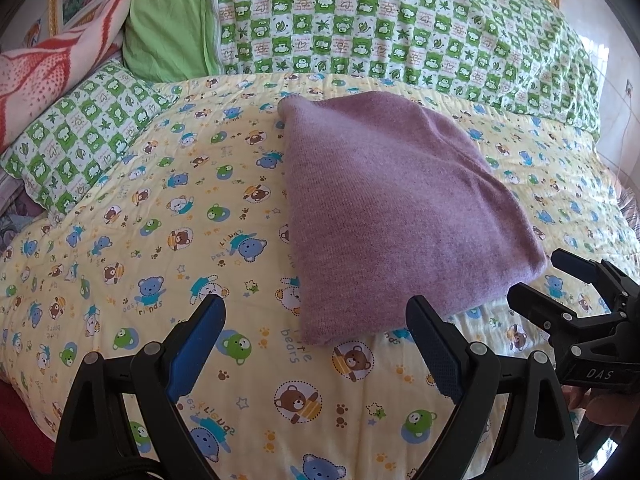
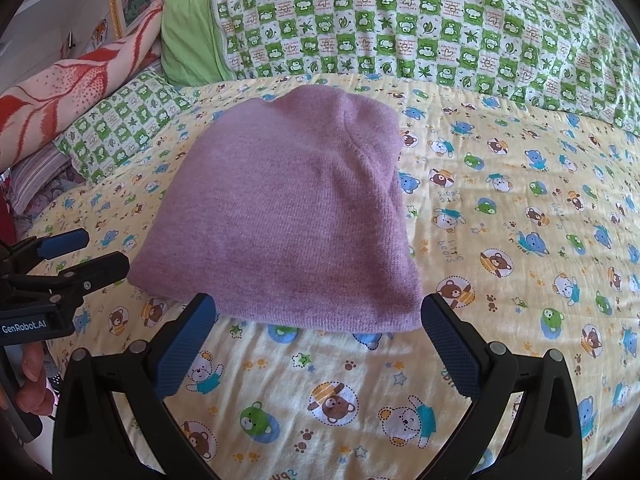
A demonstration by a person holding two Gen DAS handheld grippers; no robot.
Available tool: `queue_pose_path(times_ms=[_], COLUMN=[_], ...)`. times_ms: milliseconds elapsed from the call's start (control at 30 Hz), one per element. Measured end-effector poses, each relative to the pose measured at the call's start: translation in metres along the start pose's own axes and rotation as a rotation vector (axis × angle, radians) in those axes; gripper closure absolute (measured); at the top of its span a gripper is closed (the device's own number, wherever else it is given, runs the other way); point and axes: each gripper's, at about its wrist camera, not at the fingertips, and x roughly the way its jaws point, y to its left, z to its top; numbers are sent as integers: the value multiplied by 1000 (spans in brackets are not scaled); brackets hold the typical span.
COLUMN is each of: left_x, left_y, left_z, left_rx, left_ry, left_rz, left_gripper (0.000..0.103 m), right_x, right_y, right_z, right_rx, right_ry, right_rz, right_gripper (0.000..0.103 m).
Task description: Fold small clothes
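Purple knit garment (image 2: 280, 220) (folded), cotton quilt (image 2: 500, 240)

both wrist views near, sharing purple garment (image 1: 384, 216)

We're seeing the left gripper (image 1: 314, 318) showing black plastic arms, silver round rivets, blue textured pads (image 1: 192, 348). The right gripper (image 2: 318, 320) is looking identical; from the left view it's showing white "DAS" lettering. The left one's body is reading "GenRobot.AI" in the right view. Bare skin of fingers (image 2: 34, 380) is showing near it.
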Motion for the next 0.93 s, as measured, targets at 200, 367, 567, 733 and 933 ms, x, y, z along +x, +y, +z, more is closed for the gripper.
queue_pose_path(times_ms=[200, 367, 567, 733, 933], left_x=[-1, -2, -2, 0, 0], left_y=[1, 2, 1, 5, 8], left_z=[4, 12, 16, 20, 26], left_rx=[-6, -10, -7, -15, -26], left_ry=[-1, -3, -7, -5, -9], left_rz=[-4, -8, -13, -5, 7], left_gripper=[11, 11, 11, 11, 11], right_x=[-4, -7, -7, -7, -6], right_y=[3, 1, -4, -3, -3], right_z=[4, 14, 21, 24, 25], right_rx=[20, 40, 67, 62, 69], right_ry=[-10, -29, -37, -38, -36], right_rz=[-3, -6, -11, -8, -10], right_gripper=[1, 1, 1, 1, 1])
